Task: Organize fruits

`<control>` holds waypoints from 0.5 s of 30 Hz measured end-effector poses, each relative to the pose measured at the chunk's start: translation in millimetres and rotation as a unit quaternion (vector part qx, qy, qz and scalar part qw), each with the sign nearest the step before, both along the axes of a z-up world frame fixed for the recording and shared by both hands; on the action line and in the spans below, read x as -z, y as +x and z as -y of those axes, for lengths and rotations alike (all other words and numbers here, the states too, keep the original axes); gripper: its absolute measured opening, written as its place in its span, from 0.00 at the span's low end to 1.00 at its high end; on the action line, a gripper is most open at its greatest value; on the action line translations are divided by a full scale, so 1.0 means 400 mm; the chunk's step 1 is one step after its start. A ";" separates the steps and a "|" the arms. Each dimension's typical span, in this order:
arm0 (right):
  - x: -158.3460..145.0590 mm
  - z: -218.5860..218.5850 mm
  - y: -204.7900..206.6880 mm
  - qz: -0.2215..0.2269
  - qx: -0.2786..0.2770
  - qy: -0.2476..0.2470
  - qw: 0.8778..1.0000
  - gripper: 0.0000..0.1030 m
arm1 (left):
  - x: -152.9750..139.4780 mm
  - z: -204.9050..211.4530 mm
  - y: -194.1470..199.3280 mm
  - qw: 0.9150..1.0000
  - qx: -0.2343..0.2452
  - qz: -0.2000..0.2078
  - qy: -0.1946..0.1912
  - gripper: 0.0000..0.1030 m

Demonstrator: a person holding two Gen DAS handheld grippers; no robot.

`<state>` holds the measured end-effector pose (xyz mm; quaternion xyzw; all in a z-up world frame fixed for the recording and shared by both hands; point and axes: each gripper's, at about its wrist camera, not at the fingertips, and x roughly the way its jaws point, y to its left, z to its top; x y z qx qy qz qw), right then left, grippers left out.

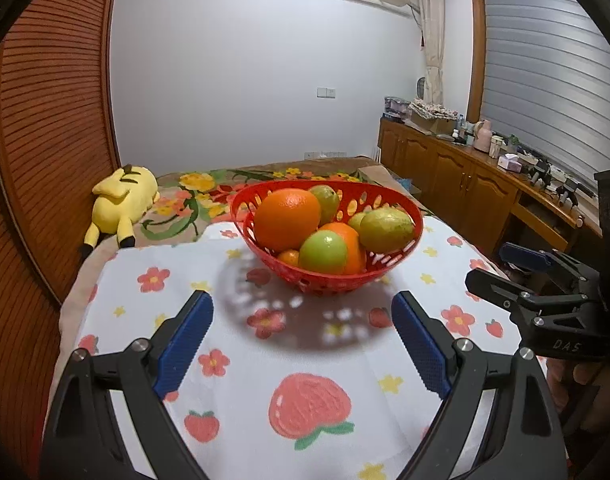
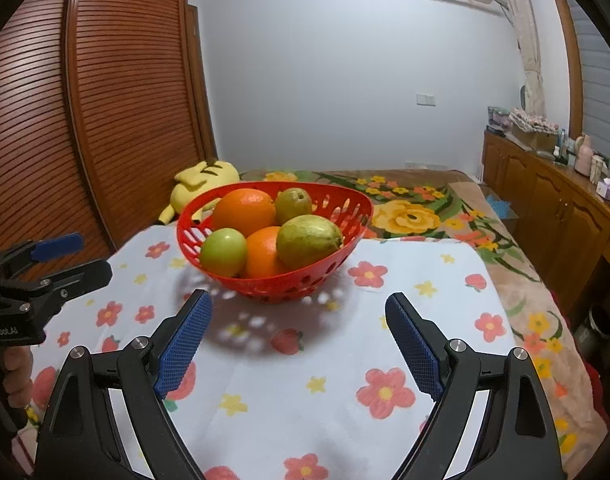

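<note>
Both fisheye cameras are sitting low over the flower-and-strawberry printed white cloth [image 1: 241,380], each looking forward between its own two blue-padded black fingers. The left wrist view is facing the perforated red plastic fruit basket [image 1: 325,280] nearly head-on and near, with the right gripper [image 1: 501,268] showing at its right edge. The right wrist view is looking from further right, so the basket [image 2: 273,288] is lying left of centre, and the left gripper [image 2: 81,256] is entering at its left edge. Both are sharing the basket, cloth and yellow plush toy [image 1: 121,204].
</note>
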<state>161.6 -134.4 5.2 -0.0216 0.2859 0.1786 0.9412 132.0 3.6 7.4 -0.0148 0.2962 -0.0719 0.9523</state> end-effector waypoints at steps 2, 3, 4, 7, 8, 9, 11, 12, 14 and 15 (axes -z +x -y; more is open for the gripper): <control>0.001 -0.005 -0.010 0.000 -0.003 0.003 1.000 0.88 | 0.003 -0.003 -0.009 1.000 0.001 -0.005 -0.004 0.89; 0.001 -0.007 -0.015 -0.001 -0.004 0.004 1.000 0.88 | 0.003 -0.004 -0.016 1.000 0.002 -0.004 -0.005 0.89; 0.000 -0.009 -0.020 0.000 -0.004 0.005 1.000 0.88 | 0.002 -0.005 -0.023 1.000 0.000 -0.004 -0.005 0.89; -0.005 -0.016 -0.036 0.005 -0.006 0.002 1.000 0.88 | -0.005 -0.013 -0.045 1.000 -0.002 0.000 -0.006 0.89; -0.007 -0.018 -0.043 0.008 -0.008 0.003 1.000 0.88 | -0.010 -0.015 -0.053 1.000 -0.002 0.002 -0.007 0.89; -0.010 -0.019 -0.048 0.010 -0.008 0.003 1.000 0.88 | -0.017 -0.017 -0.062 1.000 -0.002 0.006 -0.008 0.89; -0.019 -0.018 -0.065 0.017 -0.008 0.006 1.000 0.88 | -0.031 -0.018 -0.080 1.000 -0.005 0.016 -0.004 0.89; -0.025 -0.019 -0.073 0.022 -0.009 0.009 1.000 0.88 | -0.039 -0.017 -0.091 1.000 -0.006 0.022 -0.001 0.89; -0.035 -0.019 -0.084 0.030 -0.008 0.010 0.999 0.88 | -0.053 -0.018 -0.111 1.000 -0.005 0.031 -0.003 0.89; -0.042 -0.019 -0.094 0.035 -0.008 0.010 0.999 0.88 | -0.061 -0.020 -0.120 0.999 -0.005 0.035 -0.005 0.89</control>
